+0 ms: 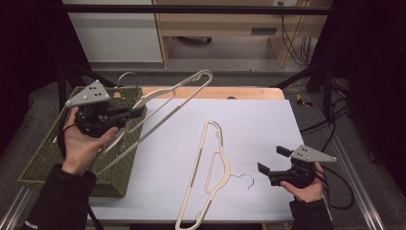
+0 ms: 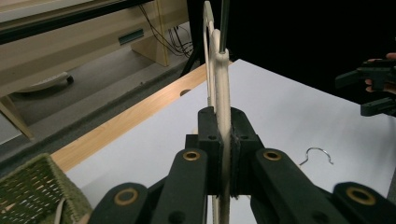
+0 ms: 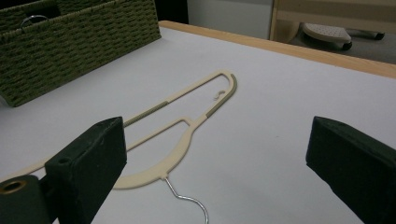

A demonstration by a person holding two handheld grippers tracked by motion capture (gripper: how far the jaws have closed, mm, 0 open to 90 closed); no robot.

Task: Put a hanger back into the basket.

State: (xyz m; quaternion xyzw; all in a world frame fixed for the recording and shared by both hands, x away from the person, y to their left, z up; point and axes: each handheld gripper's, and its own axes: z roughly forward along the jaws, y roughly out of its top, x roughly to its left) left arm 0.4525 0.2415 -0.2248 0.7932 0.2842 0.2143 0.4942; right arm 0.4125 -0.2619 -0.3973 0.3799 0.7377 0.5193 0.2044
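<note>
My left gripper [image 1: 130, 116] is shut on a cream plastic hanger [image 1: 173, 95] and holds it tilted in the air over the near corner of the woven basket [image 1: 43, 158]. Its metal hook [image 1: 128, 79] curls above the basket. In the left gripper view the jaws pinch the hanger's bar [image 2: 220, 70] edge-on. A second cream hanger [image 1: 206, 167] lies flat on the white table [image 1: 258, 120], its wire hook [image 1: 245, 178] pointing right. My right gripper [image 1: 272, 160] rests open just right of that hook, with the hanger [image 3: 182, 140] lying ahead of its wide-apart jaws.
The olive woven basket [image 3: 70, 42] stands at the table's left edge. A wooden strip [image 1: 215, 92] runs along the far edge. Beyond it are the floor, a cabinet [image 1: 115, 33] and cables [image 1: 297, 43]. Dark frame bars stand at both sides.
</note>
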